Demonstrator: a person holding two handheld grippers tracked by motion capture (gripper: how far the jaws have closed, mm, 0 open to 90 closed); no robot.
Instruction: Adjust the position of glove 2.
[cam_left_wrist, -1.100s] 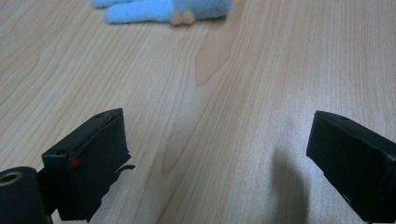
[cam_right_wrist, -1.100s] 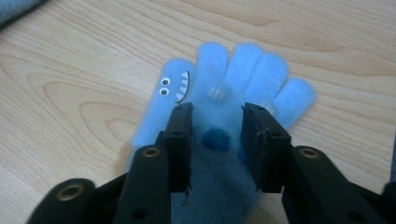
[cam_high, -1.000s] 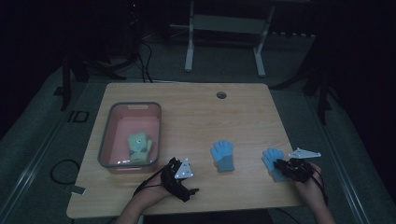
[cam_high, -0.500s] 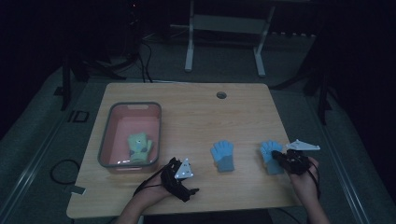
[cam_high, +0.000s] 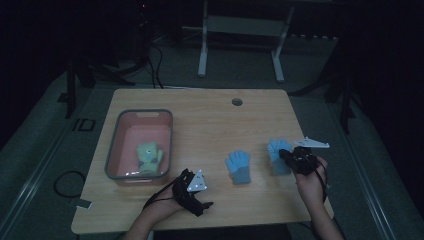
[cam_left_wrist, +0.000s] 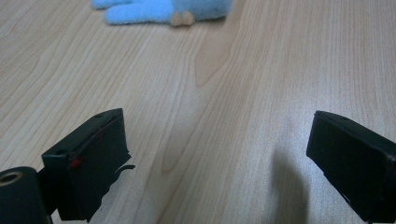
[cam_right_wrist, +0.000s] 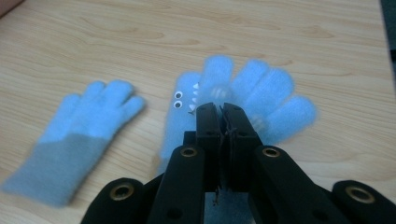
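High view | right gripper (cam_high: 286, 155) pressed together, pinching blue glove (cam_high: 277, 156) at right of centre | pink bin (cam_high: 113, 155) lies far left, nearer left gripper (cam_high: 199, 197), spread, idle | glove fingers point up-frame

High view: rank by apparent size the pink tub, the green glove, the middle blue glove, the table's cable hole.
1. pink tub, by far the largest
2. middle blue glove and green glove: look alike, unranked; the green one lies in the tub
3. cable hole, smallest
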